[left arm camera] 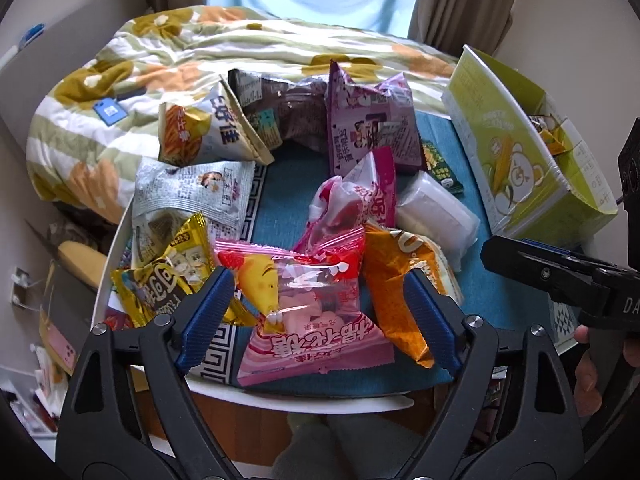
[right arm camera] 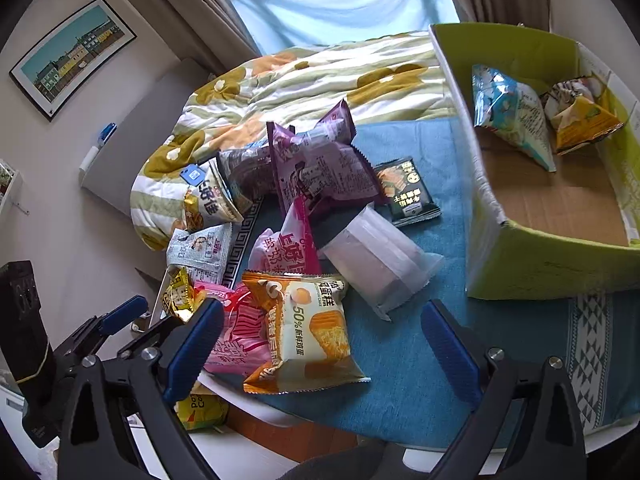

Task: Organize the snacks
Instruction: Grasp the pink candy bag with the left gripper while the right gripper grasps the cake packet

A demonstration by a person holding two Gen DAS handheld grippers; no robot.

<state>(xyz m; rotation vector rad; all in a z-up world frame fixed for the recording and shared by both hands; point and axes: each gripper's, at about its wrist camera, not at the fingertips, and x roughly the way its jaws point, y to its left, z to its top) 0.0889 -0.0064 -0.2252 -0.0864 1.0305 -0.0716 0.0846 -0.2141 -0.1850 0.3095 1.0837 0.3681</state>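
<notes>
Several snack bags lie piled on a blue cloth (left arm camera: 476, 280) over a white round table (right arm camera: 248, 404). My left gripper (left arm camera: 320, 316) hangs open just over the near edge. A pink marshmallow bag (left arm camera: 316, 320) lies between its blue pads, which do not press on it. An orange egg-cake bag (right arm camera: 316, 332) lies between the wide-open fingers of my right gripper (right arm camera: 320, 346), nearer the left finger. The same orange bag (left arm camera: 396, 280) sits right of the pink one. A green cardboard box (right arm camera: 520, 264) stands at the right with a blue bag (right arm camera: 512, 116) and an orange bag (right arm camera: 584, 120) inside.
Purple bags (right arm camera: 320, 168), a white frosted pack (right arm camera: 380, 264), a dark green sachet (right arm camera: 408, 192), a grey bag (left arm camera: 192, 192) and gold packets (left arm camera: 160, 288) crowd the table. A flowered quilt (left arm camera: 200, 52) lies behind. The right gripper (left arm camera: 520, 256) shows at the right edge.
</notes>
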